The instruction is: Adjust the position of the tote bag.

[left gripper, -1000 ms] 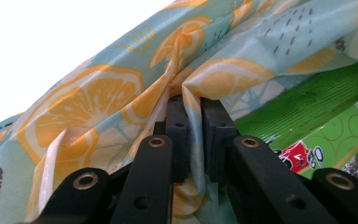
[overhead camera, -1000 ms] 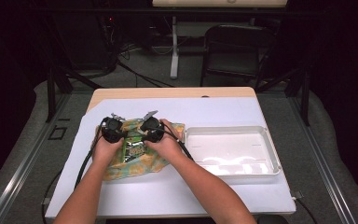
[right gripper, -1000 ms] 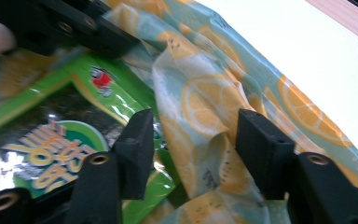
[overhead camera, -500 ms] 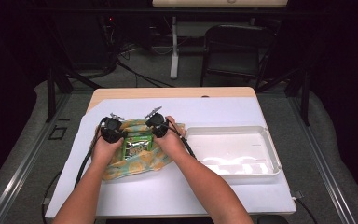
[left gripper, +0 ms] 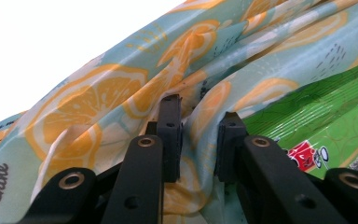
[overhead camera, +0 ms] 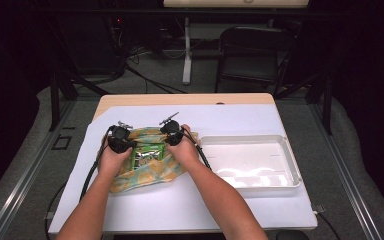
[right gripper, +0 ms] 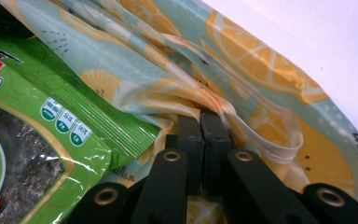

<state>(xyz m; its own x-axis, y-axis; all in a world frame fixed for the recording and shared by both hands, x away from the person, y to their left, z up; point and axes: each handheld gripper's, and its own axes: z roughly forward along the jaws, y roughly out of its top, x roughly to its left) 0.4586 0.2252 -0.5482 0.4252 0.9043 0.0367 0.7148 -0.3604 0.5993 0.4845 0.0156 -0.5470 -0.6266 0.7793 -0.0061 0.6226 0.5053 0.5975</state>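
Now the lemon-print cloth (overhead camera: 152, 162) lies just left of the white tray (overhead camera: 250, 160), green packet (overhead camera: 147, 155) on it. Since the earlier frame the right gripper (right gripper: 200, 122) snapped shut on a cloth fold; the left gripper (left gripper: 198, 140) has eased apart, fabric loose between jaws. Both hands low, inward. Packet print is readable in the gripper views.

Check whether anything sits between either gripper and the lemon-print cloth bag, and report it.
Nothing visible does. The right gripper is shut on a fold of the lemon-print cloth bag. The left gripper has its jaws apart with a fold of the cloth between them. The green snack packet lies on the bag between both grippers, not blocking them.
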